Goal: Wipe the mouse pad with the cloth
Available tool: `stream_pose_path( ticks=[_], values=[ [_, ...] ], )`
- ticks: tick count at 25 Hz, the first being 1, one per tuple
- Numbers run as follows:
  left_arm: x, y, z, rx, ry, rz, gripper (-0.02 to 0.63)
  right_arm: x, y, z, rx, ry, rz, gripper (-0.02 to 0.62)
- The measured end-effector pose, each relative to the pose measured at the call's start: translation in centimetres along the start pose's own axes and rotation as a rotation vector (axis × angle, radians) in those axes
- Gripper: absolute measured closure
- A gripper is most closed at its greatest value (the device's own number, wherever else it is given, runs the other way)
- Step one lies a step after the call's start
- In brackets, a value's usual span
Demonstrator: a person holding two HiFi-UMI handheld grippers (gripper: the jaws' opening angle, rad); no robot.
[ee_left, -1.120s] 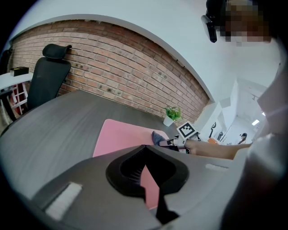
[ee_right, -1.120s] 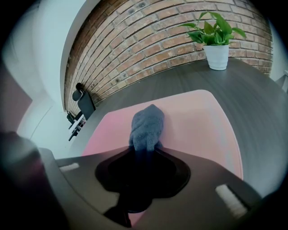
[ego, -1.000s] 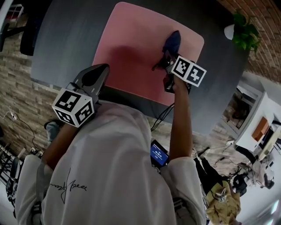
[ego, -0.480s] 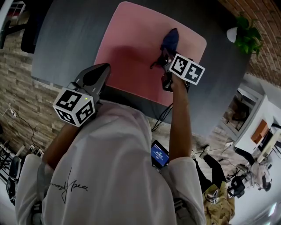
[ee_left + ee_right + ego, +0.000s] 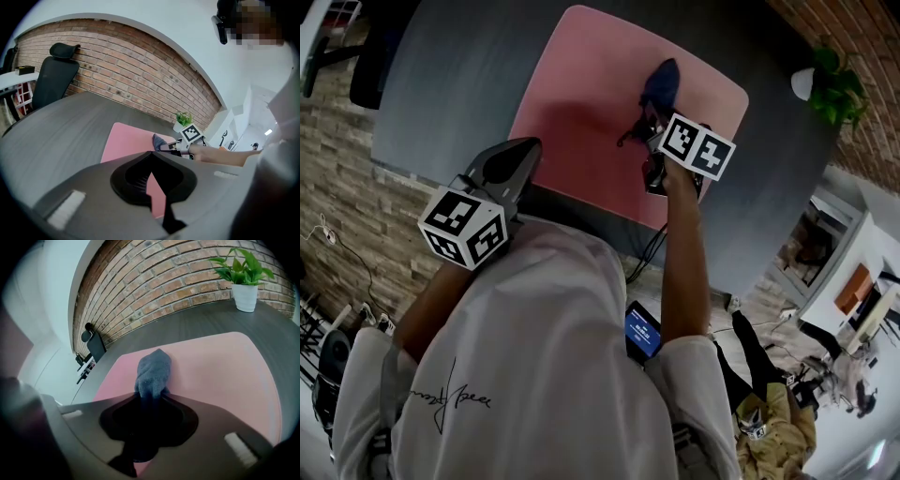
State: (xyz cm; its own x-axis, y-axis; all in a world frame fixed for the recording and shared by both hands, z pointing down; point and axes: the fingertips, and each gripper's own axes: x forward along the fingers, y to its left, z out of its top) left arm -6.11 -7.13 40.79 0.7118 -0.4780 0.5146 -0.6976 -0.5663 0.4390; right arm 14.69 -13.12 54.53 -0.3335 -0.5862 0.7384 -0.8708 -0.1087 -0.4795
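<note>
A pink mouse pad [image 5: 581,94] lies on the dark grey desk [image 5: 450,84]. A blue-grey cloth [image 5: 661,82] rests on its right part, one end pinched in my right gripper [image 5: 649,120], which is shut on it. In the right gripper view the cloth [image 5: 153,369] runs out from my right gripper [image 5: 151,397] onto the mouse pad [image 5: 220,366]. My left gripper [image 5: 523,150] hovers at the pad's near left edge, shut and empty. The left gripper view shows my left gripper [image 5: 151,154], the mouse pad [image 5: 124,140], the cloth [image 5: 157,140] and the right gripper's marker cube [image 5: 191,133].
A potted plant [image 5: 243,277] in a white pot stands at the desk's far right corner. A black office chair [image 5: 54,77] is at the far left side, by a brick wall [image 5: 136,75]. The desk's near edge [image 5: 609,220] lies just under both grippers.
My right gripper has slid the cloth a little to the left across the mouse pad. The left gripper has stayed put.
</note>
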Motion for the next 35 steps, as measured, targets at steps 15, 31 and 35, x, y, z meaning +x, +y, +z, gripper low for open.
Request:
stream_pose_path(
  ticks=[15,31,35],
  values=[
    [-0.9,1.8,0.2,-0.02,-0.005,0.012,0.594,1.8,2.7,0.3,-0.025,0.018,0.018,0.503],
    [-1.4,3.2,1.4,-0.025,-0.032,0.008,0.594,3.1,5.9,-0.7,-0.056,0.052,0.052,0.503],
    [-1.7,3.0,1.4,-0.01,-0.035,-0.004,0.594,2.7,6.8,-1.8,-0.07,0.072,0.072,0.503]
  ],
)
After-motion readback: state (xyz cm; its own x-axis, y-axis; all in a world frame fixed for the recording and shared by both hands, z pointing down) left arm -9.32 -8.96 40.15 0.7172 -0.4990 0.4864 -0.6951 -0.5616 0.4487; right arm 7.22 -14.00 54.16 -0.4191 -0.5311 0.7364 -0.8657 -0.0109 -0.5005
